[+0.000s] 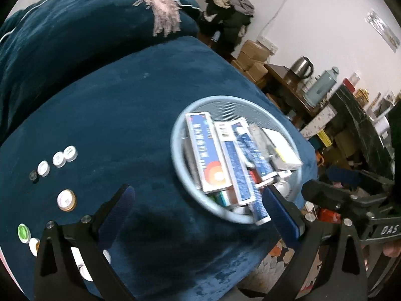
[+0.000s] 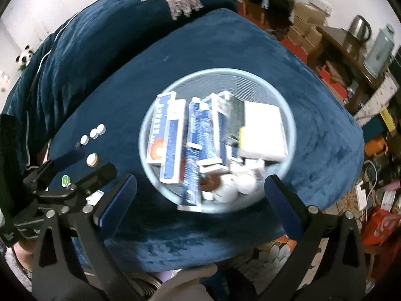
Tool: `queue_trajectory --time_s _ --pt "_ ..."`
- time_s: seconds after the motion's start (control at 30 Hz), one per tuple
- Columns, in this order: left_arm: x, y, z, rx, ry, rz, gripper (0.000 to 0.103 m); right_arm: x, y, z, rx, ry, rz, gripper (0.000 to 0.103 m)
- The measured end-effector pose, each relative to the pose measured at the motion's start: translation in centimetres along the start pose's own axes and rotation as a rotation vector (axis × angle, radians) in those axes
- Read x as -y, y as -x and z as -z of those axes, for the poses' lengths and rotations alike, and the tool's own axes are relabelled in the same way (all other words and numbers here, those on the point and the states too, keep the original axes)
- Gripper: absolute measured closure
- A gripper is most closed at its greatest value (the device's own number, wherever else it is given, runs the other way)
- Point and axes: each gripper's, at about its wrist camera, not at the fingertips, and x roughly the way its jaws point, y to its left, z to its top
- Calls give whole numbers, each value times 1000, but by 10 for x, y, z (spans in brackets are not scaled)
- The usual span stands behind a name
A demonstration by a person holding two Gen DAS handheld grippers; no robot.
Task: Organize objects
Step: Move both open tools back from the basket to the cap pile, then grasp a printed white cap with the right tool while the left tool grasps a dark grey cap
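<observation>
Both tongs (image 2: pixel 200 190) agape above full basket (image 2: pixel 292 135)

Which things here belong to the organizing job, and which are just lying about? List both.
Job:
- blue basket
- boxes and tubes piled inside it
- small bottles standing in a row on the blue cover

Lying about:
- kettle
- cardboard boxes
- toy panda

Basket (image 2: pixel 218 75) of boxes (image 2: pixel 263 130) lies ahead between the right gripper's fingers (image 2: pixel 283 205); bottles (image 2: pixel 92 160) on blanket (image 2: pixel 225 45) off left.
</observation>
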Motion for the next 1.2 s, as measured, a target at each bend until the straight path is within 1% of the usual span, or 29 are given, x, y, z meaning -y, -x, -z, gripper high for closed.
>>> queue_trajectory --time_s 0.13,0.3,0.37,0.47,0.63,0.7,0.8,0.9,0.97,1.03,1.13,1.2 --pt "-41 4 4 9 79 -27 1 -36 -9 -16 -5 72 -14 0" --pt "-102 9 13 21 177 -91 1 -91 -29 -37 -21 176 -43 0" --pt "-134 10 16 27 233 -119 1 -113 -38 -43 -29 211 -58 0" --pt "-175 11 19 40 311 -163 1 -149 -57 -51 -50 261 -81 0" --pt "-250 9 35 65 429 -272 1 -204 -97 -55 -84 357 -105 0" --pt "-278 5 43 55 476 -311 1 -219 -116 -53 -100 390 -102 0" --pt "-304 1 53 47 516 -335 1 -232 -147 -51 -141 404 -99 0" --pt "-317 -5 53 57 504 -330 3 -242 -176 -51 -160 411 -80 0" --pt "-318 -13 49 52 469 -334 11 -246 -192 -54 -153 423 -40 1" --pt "-320 -21 44 27 431 -353 17 -250 -206 -57 -132 428 -28 2" --pt "-319 -32 39 0 376 -368 22 -253 -228 -60 -119 441 -6 3" --pt "-318 -41 37 -24 328 -377 24 -254 -242 -60 -134 448 -17 13"
